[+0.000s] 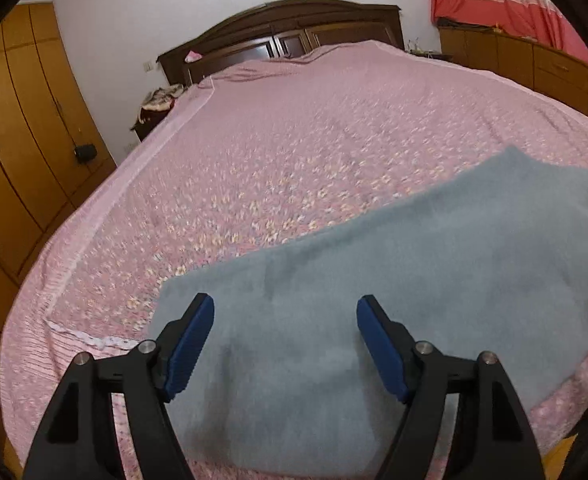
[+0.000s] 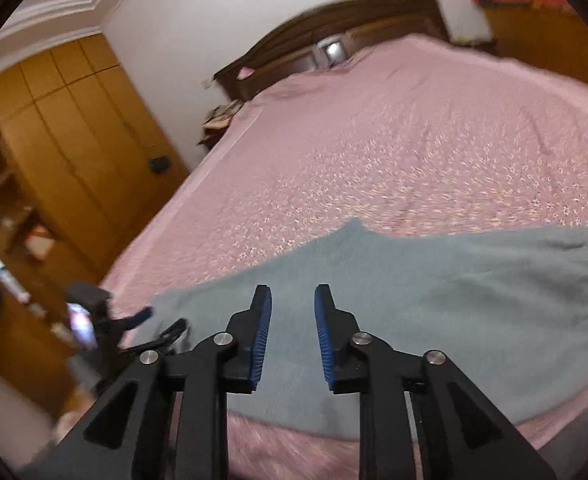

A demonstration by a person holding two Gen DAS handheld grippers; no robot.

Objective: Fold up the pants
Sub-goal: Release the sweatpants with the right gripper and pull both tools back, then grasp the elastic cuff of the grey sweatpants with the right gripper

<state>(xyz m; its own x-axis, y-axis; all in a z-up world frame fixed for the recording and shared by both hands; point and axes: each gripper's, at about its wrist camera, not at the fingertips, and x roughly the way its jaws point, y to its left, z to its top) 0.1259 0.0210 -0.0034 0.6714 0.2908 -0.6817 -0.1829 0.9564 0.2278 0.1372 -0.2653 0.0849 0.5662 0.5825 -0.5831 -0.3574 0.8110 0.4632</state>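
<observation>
The grey-blue pants lie flat and folded lengthwise on the pink flowered bedspread, near the front edge of the bed. My left gripper hovers above their left end, open wide, with nothing between its blue pads. In the right wrist view the pants spread across the lower half of the picture. My right gripper hangs above their middle, its jaws a little apart and empty. The left gripper shows at the pants' left end in that view.
A dark wooden headboard stands at the far end of the bed. Wooden wardrobes line the left wall, with a nightstand beside the bed. Low wooden cabinets and a red curtain are at the right.
</observation>
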